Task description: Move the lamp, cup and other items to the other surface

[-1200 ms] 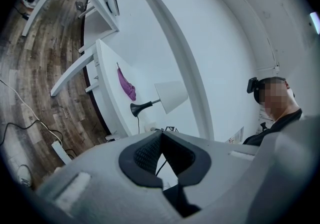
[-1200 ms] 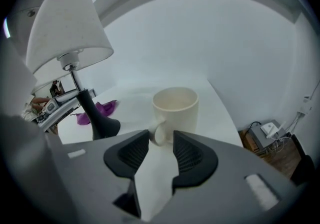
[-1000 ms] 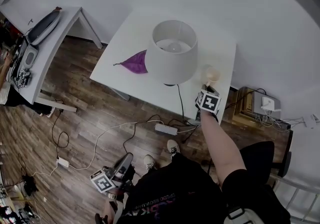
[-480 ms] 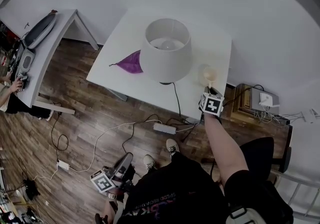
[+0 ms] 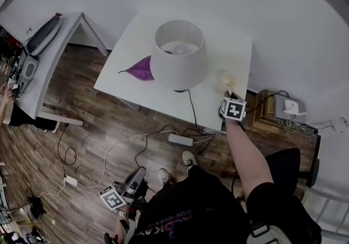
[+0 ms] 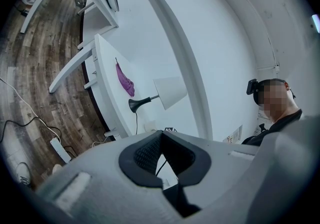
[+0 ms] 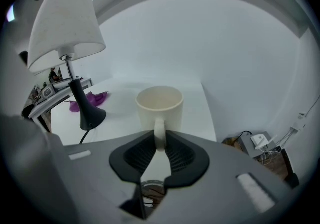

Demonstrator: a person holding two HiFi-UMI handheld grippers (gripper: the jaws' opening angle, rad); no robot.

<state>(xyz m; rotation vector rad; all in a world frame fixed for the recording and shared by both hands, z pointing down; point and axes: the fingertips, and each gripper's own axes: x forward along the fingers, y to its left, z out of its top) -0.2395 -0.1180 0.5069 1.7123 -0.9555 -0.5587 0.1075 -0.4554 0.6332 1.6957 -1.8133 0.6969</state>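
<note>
A cream cup (image 7: pixel 160 105) stands near the right edge of the white table (image 5: pixel 136 36), handle toward me. My right gripper (image 7: pixel 159 140) has the handle between its pads. Its jaws have just been opening, and the grip looks slack. In the head view the right gripper (image 5: pixel 229 96) sits just below the cup (image 5: pixel 228 79). The white-shaded lamp (image 5: pixel 179 55) on its black stem (image 7: pixel 82 103) stands mid-table, with a purple cloth (image 5: pixel 143 68) to its left. My left gripper (image 5: pixel 122 196) hangs low beside my leg, shut and empty.
A second white table (image 5: pixel 65 36) stands to the left, with a dark flat object (image 5: pixel 43 30) and gear on it. The lamp's cord runs down to a power strip (image 5: pixel 181 140) on the wood floor. A low box with devices (image 5: pixel 283 111) sits right of the table.
My right gripper has shifted a little to the right behind the cup. The cup, lamp and cloth stay where they were. The left gripper has not moved.
</note>
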